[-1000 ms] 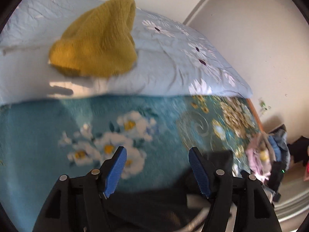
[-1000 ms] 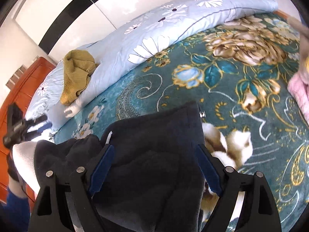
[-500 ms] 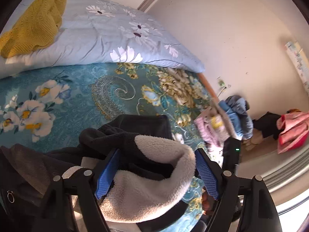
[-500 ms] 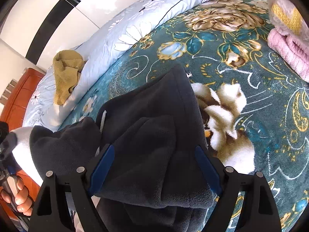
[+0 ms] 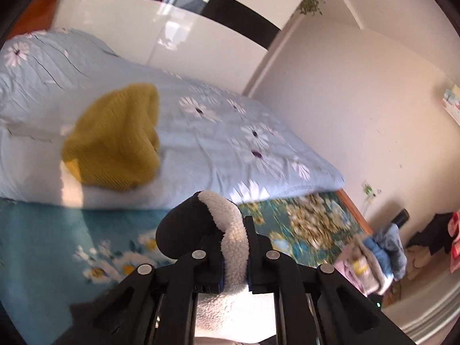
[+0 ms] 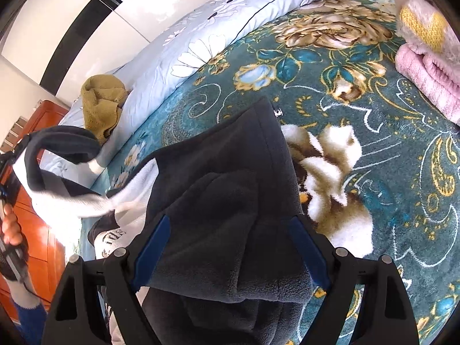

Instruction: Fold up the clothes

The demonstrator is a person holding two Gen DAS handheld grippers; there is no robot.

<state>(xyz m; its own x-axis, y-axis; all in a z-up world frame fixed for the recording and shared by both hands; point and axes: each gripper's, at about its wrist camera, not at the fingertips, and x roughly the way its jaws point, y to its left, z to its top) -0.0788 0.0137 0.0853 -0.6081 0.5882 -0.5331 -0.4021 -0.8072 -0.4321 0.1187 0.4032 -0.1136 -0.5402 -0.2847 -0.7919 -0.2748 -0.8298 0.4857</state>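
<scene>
A dark fleece jacket (image 6: pixel 230 189) with white sherpa lining lies on the teal floral blanket (image 6: pixel 388 149). My left gripper (image 5: pixel 234 258) is shut on a fold of the jacket's edge (image 5: pixel 212 224), dark outside and white inside, held up above the bed. In the right wrist view that lifted edge (image 6: pixel 57 155) hangs at the far left, held by the left gripper beside a person's hand (image 6: pixel 10 227). My right gripper (image 6: pixel 230 244) is open just above the jacket's dark panel, its blue pads on either side of it.
A mustard knit garment (image 5: pixel 115 141) lies on the pale blue floral duvet (image 5: pixel 235 143) at the bed's far side. Folded pink and blue clothes (image 6: pixel 428 66) sit at the blanket's right edge. An orange wooden cabinet (image 6: pixel 40 230) stands left of the bed.
My left gripper closed on the jacket's lined edge and lifted it up, tilting toward the duvet. The right gripper stayed open over the jacket.
</scene>
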